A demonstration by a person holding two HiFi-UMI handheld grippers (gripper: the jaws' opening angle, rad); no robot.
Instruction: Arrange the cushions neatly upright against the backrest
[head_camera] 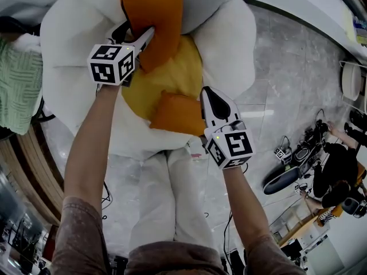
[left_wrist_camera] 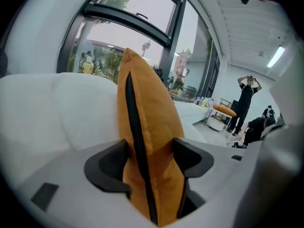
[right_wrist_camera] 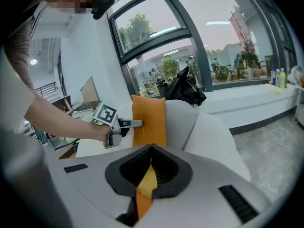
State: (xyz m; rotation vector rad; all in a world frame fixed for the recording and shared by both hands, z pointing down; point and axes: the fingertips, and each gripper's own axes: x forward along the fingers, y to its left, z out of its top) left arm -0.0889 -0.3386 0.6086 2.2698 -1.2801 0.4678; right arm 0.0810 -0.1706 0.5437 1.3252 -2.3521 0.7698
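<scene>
Left gripper (left_wrist_camera: 152, 163) is clamped on the zipper edge of the upright orange cushion (head_camera: 150, 13), at 12 o'clock against the white sofa (head_camera: 69, 39) back. Right gripper (right_wrist_camera: 149, 172) pinches a corner of the second orange cushion (head_camera: 175, 114) at the seat's front edge, with the yellow cushion (head_camera: 166, 76) between them. Open floor (head_camera: 287, 73) at 3 o'clock

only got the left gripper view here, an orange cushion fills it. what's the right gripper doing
Observer: The right gripper is shut on a second orange cushion, pinching its edge.
Operator: where's that one sitting
Observer: In front of yours, resting on a yellow cushion.
Operator: and is mine upright
Observer: Yes; the right gripper view shows the tall orange cushion standing on end against the white backrest, the left gripper clamped on its side.
</scene>
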